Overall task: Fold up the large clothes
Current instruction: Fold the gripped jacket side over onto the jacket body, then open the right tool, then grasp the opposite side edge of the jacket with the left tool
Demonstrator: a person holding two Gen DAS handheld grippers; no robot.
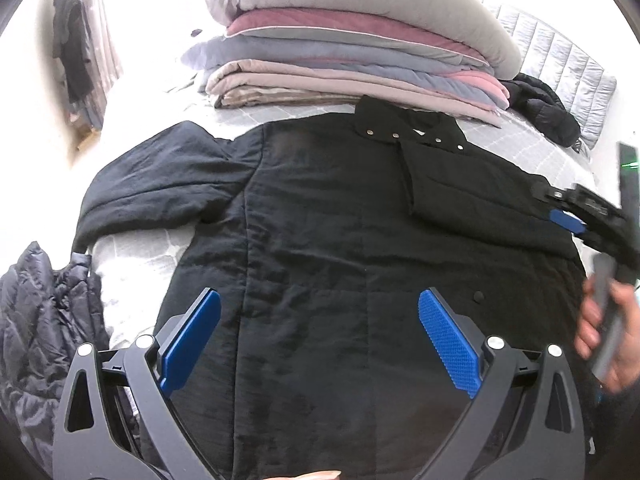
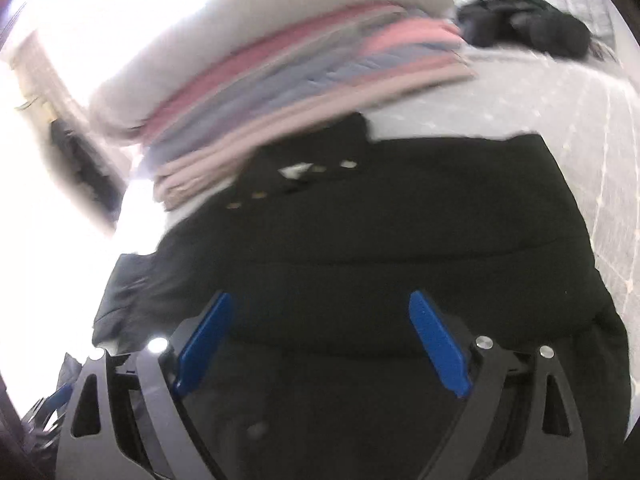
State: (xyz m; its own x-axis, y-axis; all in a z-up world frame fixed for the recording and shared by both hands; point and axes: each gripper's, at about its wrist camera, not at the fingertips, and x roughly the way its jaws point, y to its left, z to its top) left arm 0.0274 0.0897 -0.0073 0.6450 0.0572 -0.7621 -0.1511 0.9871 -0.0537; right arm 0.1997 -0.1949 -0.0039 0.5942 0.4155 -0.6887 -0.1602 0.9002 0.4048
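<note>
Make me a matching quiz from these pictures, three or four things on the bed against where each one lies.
Things:
1. black padded coat
2. stack of folded pastel quilts
3. dark quilted puffer jacket
4. small black jacket

Places:
A. bunched at the left edge
B. spread flat in the middle
C. right of the stack
D. beyond the coat's collar

Pairs: 1-B, 2-D, 3-A, 4-C

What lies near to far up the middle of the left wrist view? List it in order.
left gripper → black coat → coat collar with snaps → stack of folded bedding
</note>
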